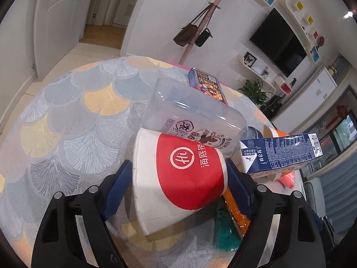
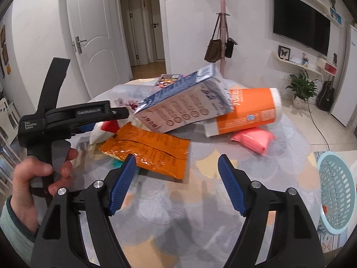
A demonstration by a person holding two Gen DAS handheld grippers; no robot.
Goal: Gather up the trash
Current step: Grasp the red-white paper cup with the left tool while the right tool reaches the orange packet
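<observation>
My left gripper (image 1: 178, 183) is shut on a red and white paper cup (image 1: 178, 174) lying on its side on the round table (image 1: 67, 122). A clear plastic cup (image 1: 191, 116) lies just beyond it, and a blue and white carton (image 1: 281, 154) is to its right. In the right wrist view, my right gripper (image 2: 177, 185) is open and empty above the tablecloth. Ahead of it lie an orange wrapper (image 2: 151, 149), the carton (image 2: 183, 105), an orange and white cup (image 2: 247, 111) and a pink packet (image 2: 254, 139). The left gripper body (image 2: 67, 116) shows at the left, held by a hand.
A light blue perforated basket (image 2: 337, 192) stands at the right, beside the table. A dark printed box (image 1: 207, 84) lies at the table's far side. A teal wrapper (image 1: 225, 232) lies under my left gripper's right finger. A coat rack with bags (image 2: 221, 44) stands beyond the table.
</observation>
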